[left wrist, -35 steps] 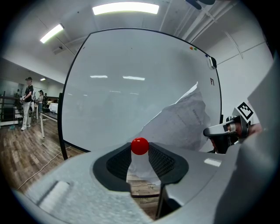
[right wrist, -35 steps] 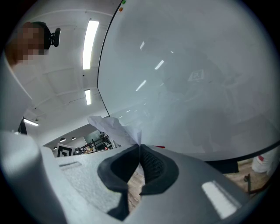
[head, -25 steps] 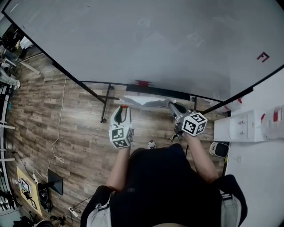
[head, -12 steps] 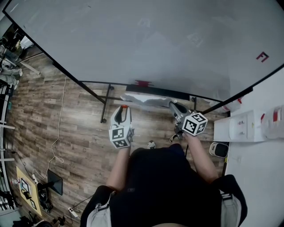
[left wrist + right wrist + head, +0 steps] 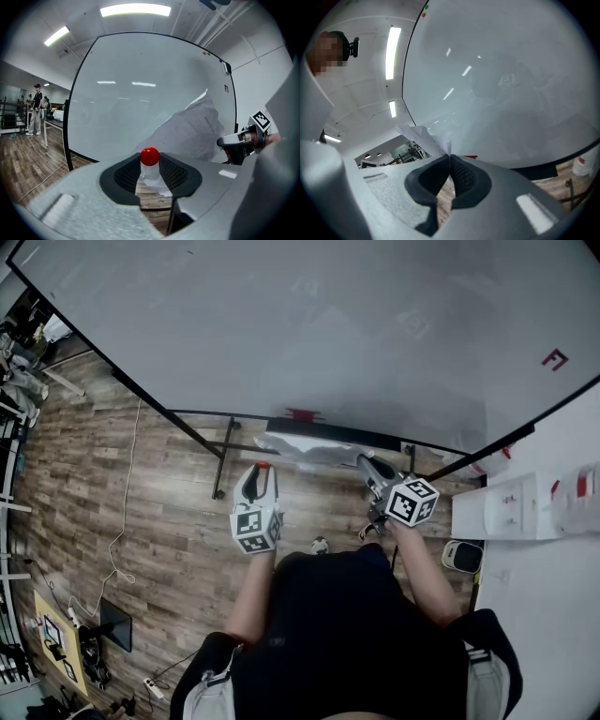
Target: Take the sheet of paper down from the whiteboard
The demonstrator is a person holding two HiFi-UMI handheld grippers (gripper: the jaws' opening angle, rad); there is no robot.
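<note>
The white sheet of paper [image 5: 305,450] hangs off the whiteboard [image 5: 281,324], in front of its lower edge. My right gripper [image 5: 363,461] is shut on one edge of the sheet [image 5: 423,135], which sticks up crumpled from between the pads. In the left gripper view the same sheet [image 5: 199,126] spreads in front of the board, with the right gripper [image 5: 233,143] at its right side. My left gripper [image 5: 257,471] is shut on a small red-topped magnet pin [image 5: 150,158] with a clear stem, held left of the sheet.
The board's black stand legs [image 5: 225,457] rest on the wood floor, and a red item [image 5: 302,415] lies on its tray. A white counter [image 5: 525,507] stands to the right. A cable [image 5: 120,521] trails on the floor at left. People [image 5: 36,108] stand far off.
The loose part of the sheet has shifted slightly and now looks flatter. Both grippers stay where they were.
</note>
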